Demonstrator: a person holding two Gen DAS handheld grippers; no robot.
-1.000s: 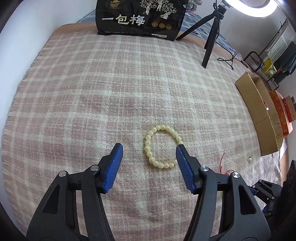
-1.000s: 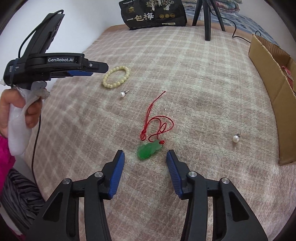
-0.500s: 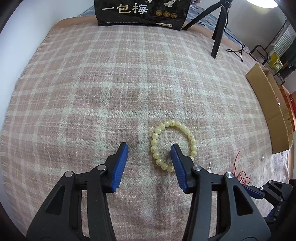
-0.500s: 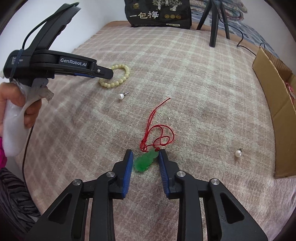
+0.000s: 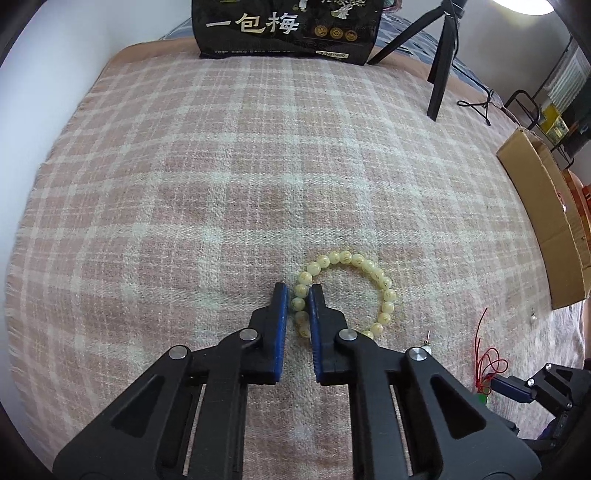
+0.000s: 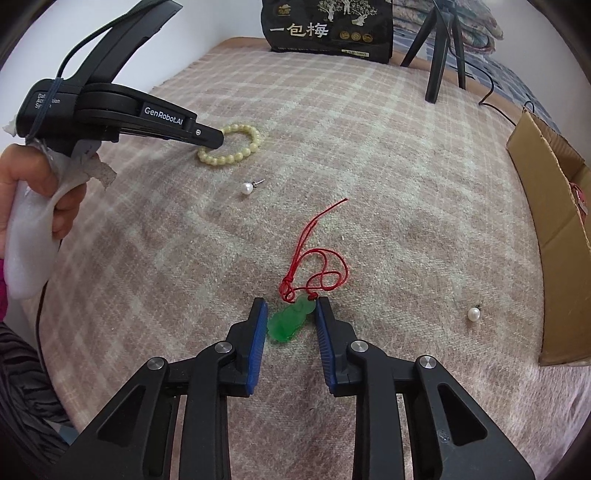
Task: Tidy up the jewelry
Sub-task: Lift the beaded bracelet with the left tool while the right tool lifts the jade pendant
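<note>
Both hand-held grippers are being pointed steeply down at a pink plaid blanket [image 5: 258, 166] spread over a bed. The left hand-held gripper [image 5: 298, 295] is being kept closed on the left arc of a cream bead bracelet [image 5: 373, 269], several beads being pinched between its blue pads; the rest of the ring is lying flat to the right of the jaws. Tiny marks on the beads are too small to be read. The right hand-held gripper [image 6: 290, 306] is being held part-way closed around a green jade pendant [image 6: 290, 321], both pads seeming to be pressed against its sides. The pendant's long axis is running from lower left to upper right, its corded end being pointed away from the camera, where a red cord [image 6: 321, 266] is looped and trailing further off.

"GenRobot.AI" is being shown on the left gripper's body in the right wrist view; the small label behind it is only partly legible. A black bag [image 6: 328, 27] printed with "一包梅" is standing at the blanket's far edge, its top being cut off. Two pearl earrings [image 6: 248, 188] [image 6: 474, 314] are lying apart on the blanket. A cardboard box [image 6: 546, 206] is being cropped at the right.
</note>
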